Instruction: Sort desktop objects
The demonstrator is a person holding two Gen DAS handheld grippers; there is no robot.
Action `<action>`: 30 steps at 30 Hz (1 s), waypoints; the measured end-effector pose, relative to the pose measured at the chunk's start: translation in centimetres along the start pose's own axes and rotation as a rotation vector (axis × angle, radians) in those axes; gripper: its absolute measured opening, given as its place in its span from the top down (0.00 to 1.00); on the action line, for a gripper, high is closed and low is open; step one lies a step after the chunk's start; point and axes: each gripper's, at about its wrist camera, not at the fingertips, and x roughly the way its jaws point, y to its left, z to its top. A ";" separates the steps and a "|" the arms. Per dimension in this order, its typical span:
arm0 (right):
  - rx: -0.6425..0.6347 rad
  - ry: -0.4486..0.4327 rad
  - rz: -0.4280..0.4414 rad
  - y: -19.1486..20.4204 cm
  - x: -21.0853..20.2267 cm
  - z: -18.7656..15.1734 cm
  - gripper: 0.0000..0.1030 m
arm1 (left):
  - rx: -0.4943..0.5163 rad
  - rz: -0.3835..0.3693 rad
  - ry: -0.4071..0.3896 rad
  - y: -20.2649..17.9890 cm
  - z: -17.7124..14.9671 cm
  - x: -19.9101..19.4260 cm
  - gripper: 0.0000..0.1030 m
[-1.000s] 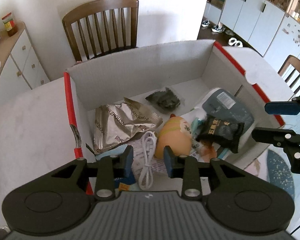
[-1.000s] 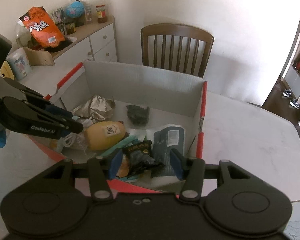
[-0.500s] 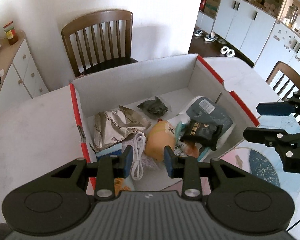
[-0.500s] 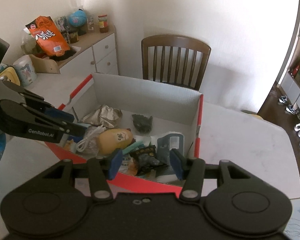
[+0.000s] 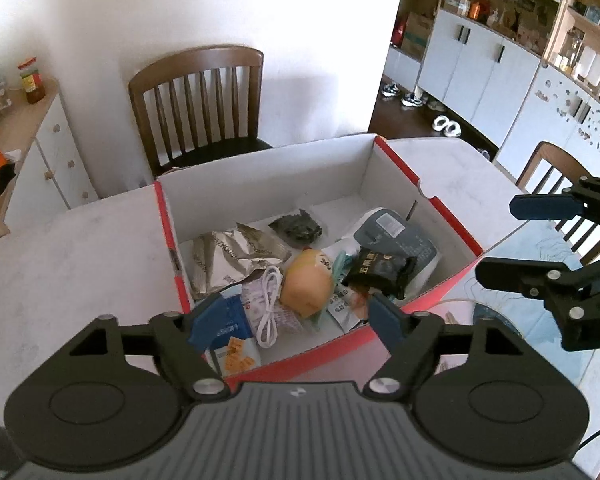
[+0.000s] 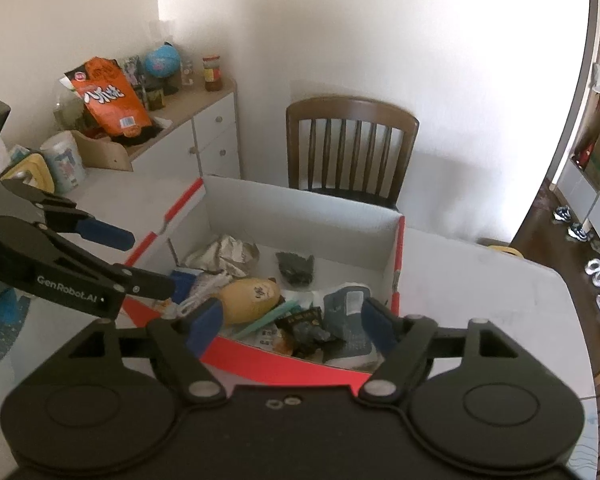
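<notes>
A red-and-white cardboard box (image 5: 268, 188) (image 6: 300, 216) stands on the white table. It holds a silver foil bag (image 5: 236, 252), a dark green packet (image 5: 298, 228), a yellow round pack (image 5: 306, 284) (image 6: 252, 294), a white cable (image 5: 270, 304), a black snack packet (image 5: 380, 272) (image 6: 304, 324) and a grey-blue pouch (image 5: 396, 236) (image 6: 346, 308). My left gripper (image 5: 296, 316) (image 6: 136, 260) hovers over the box's near left edge, its jaws opening with nothing between them. My right gripper (image 6: 292, 320) (image 5: 540, 240) hangs over the near right side, its jaws also opening and empty.
A wooden chair (image 5: 204, 100) (image 6: 352, 144) stands behind the box against the white wall. A white sideboard (image 6: 204, 136) at the left carries an orange bag (image 6: 108, 96) and jars. A blue patterned mat (image 5: 540, 332) lies near the front edge. A second chair (image 5: 552, 168) is at the right.
Both grippers have risen and drawn back from the box, which now looks smaller and farther. Both pairs of jaws stand wider apart than before.
</notes>
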 end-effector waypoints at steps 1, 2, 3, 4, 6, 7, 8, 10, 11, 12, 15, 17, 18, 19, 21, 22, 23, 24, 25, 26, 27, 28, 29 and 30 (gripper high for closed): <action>-0.002 -0.005 0.002 0.1 -0.2 0.0 0.26 | 0.000 0.001 -0.006 0.0 -0.2 -0.2 0.22; -0.003 -0.011 0.004 0.2 -0.5 -0.1 0.25 | -0.002 0.004 -0.012 0.0 -0.3 -0.5 0.20; -0.003 -0.014 0.004 0.3 -0.7 -0.1 0.24 | -0.007 0.009 -0.019 0.0 -0.5 -0.7 0.18; -0.001 -0.017 0.002 0.3 -0.9 -0.2 0.21 | -0.011 0.011 -0.027 0.0 -0.6 -0.9 0.14; 0.008 -0.027 -0.002 0.3 -1.2 -0.4 0.17 | -0.008 0.008 -0.043 -0.2 -0.9 -1.4 0.14; 0.014 -0.030 0.000 0.2 -1.3 -0.5 0.16 | -0.008 0.012 -0.053 -0.2 -1.1 -1.6 0.12; 0.022 -0.033 0.000 0.2 -1.5 -0.5 0.14 | -0.007 0.018 -0.062 -0.3 -1.3 -1.8 0.07; 0.033 -0.040 -0.004 0.1 -1.8 -0.7 0.10 | -0.010 0.024 -0.076 -0.4 -1.6 -2.3 0.00; 0.040 -0.049 -0.006 0.1 -2.1 -0.8 0.09 | -0.013 0.024 -0.081 -0.5 -1.8 -2.5 0.00; 0.046 -0.056 -0.004 0.1 -2.3 -0.9 0.08 | -0.013 0.020 -0.086 -0.6 -2.0 -2.7 0.00; 0.059 -0.070 0.008 0.2 -2.9 -1.3 0.04 | -0.005 0.037 -0.108 -1.2 -2.4 -3.4 0.00; 0.058 -0.074 0.008 0.4 -3.2 -1.5 0.03 | 0.001 0.039 -0.122 -1.5 -2.7 -3.8 0.00; 0.056 -0.076 0.009 0.5 -3.4 -1.6 0.02 | 0.004 0.042 -0.127 -1.7 -2.9 -4.0 0.00; 0.057 -0.077 0.008 0.6 -3.5 -1.7 0.02 | 0.003 0.041 -0.127 -1.7 -3.0 -4.2 0.00; 0.065 -0.080 0.012 0.7 -3.7 -1.9 0.01 | -0.009 0.034 -0.120 -1.7 -3.3 -4.3 0.00; 0.071 -0.079 0.015 0.8 -3.8 -2.0 0.01 | -0.012 0.030 -0.118 -1.7 -3.5 -4.3 0.00; 0.082 -0.078 0.020 0.8 -3.9 -2.1 0.01 | -0.016 0.022 -0.118 -1.8 -3.7 -4.4 0.00; 0.090 -0.079 0.027 0.8 -4.1 -2.3 0.01 | -0.019 0.020 -0.115 -1.8 -3.9 -4.4 0.00; 0.092 -0.077 0.035 0.9 -4.2 -2.4 0.01 | -0.017 0.023 -0.109 -1.9 -4.0 -4.4 0.00; 0.091 -0.077 0.035 1.0 -4.3 -2.5 0.01 | -0.012 0.029 -0.104 -2.0 -4.1 -4.4 0.00; 0.091 -0.076 0.034 1.1 -4.4 -2.6 0.01 | -0.010 0.034 -0.102 -2.1 -4.2 -4.3 0.00; 0.091 -0.075 0.035 1.2 -4.4 -2.7 0.01 | -0.009 0.038 -0.100 -2.1 -4.4 -4.4 0.00; 0.092 -0.072 0.036 1.2 -4.5 -2.7 0.01 | -0.011 0.042 -0.096 -2.1 -4.5 -4.3 0.00; 0.095 -0.069 0.034 1.2 -4.5 -2.8 0.01 | -0.014 0.044 -0.089 -2.1 -4.6 -4.2 0.00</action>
